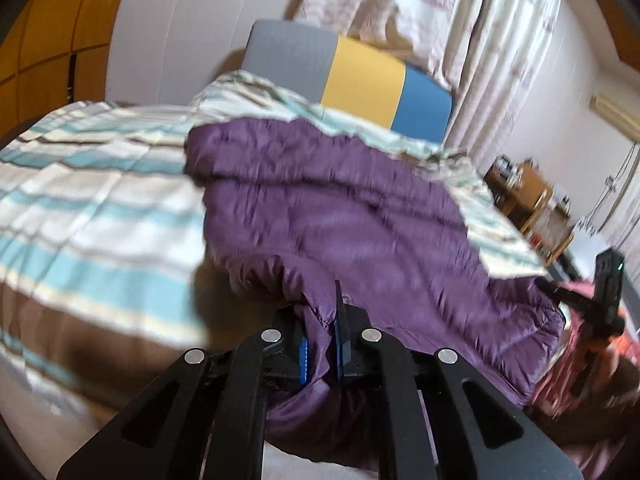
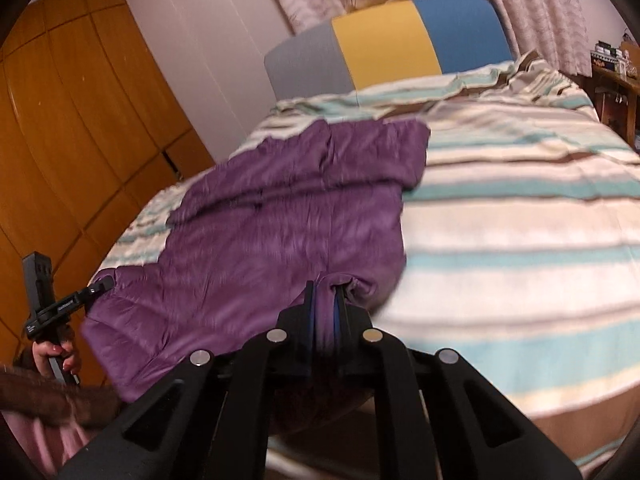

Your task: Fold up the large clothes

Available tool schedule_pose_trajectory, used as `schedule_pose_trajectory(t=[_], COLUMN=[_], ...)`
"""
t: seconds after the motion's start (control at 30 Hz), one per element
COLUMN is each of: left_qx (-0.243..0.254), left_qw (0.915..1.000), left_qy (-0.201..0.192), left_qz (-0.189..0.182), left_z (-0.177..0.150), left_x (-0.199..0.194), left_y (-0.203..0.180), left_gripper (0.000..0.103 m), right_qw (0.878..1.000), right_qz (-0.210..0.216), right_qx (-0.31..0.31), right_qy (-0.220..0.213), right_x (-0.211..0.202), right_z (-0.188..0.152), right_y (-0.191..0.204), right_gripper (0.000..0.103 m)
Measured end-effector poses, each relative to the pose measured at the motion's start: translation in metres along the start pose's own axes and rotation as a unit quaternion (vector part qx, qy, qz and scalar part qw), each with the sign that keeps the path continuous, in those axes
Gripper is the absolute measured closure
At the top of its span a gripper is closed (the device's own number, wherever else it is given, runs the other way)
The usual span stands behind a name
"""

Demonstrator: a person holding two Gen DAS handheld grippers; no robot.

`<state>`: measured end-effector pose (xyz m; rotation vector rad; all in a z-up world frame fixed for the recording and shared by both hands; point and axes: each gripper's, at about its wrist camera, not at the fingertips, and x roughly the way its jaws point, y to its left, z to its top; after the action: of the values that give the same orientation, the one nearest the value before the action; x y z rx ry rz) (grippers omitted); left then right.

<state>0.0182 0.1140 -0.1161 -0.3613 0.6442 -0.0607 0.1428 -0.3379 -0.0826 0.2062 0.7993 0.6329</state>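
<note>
A large purple quilted garment (image 1: 344,208) lies spread on the striped bed, its near hem hanging off the bed's near edge. My left gripper (image 1: 320,320) is shut on a bunched near corner of it. My right gripper (image 2: 325,300) is shut on the other near corner of the garment (image 2: 280,216). The right gripper also shows at the right edge of the left wrist view (image 1: 560,292), at the garment's far corner. The left gripper shows at the left edge of the right wrist view (image 2: 100,284), pinching the hem.
The bed (image 2: 520,232) has a white, teal and brown striped cover. A grey, yellow and blue headboard (image 2: 384,40) stands at its far end, with patterned curtains (image 1: 460,20) behind. A wooden wardrobe (image 2: 80,128) is on one side, wooden furniture (image 1: 524,196) on the other.
</note>
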Motion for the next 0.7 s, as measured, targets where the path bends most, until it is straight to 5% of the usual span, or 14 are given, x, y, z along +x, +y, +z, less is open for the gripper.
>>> schedule_pose_trajectory(t=[0.27,0.53,0.7], left_qx=[-0.056,-0.107,-0.09], left_qw=[0.998,0.9941,0.9941], left_qy=[-0.021,0.015,0.033], left_qz=[-0.019,0.016,0.05], left_z=[0.074,0.119,0.134], left_x=[0.044,0.114,0.153], left_y=[0.018,0.051,0.061], left_gripper=[0.094,0.094,0.094], right_qw=[0.998,0.996,0.994], right_qz=[0.01,-0.023,-0.052], right_qx=[0.062,0.079,0.095], right_qy=[-0.027,-0.023,-0.005], right_x=[0.037,0.097,0.143], right_z=[0.063,0.12,0.134], right_y=[-0.022,-0.041,-0.06], right_gripper=[0.096,0.096,0.096])
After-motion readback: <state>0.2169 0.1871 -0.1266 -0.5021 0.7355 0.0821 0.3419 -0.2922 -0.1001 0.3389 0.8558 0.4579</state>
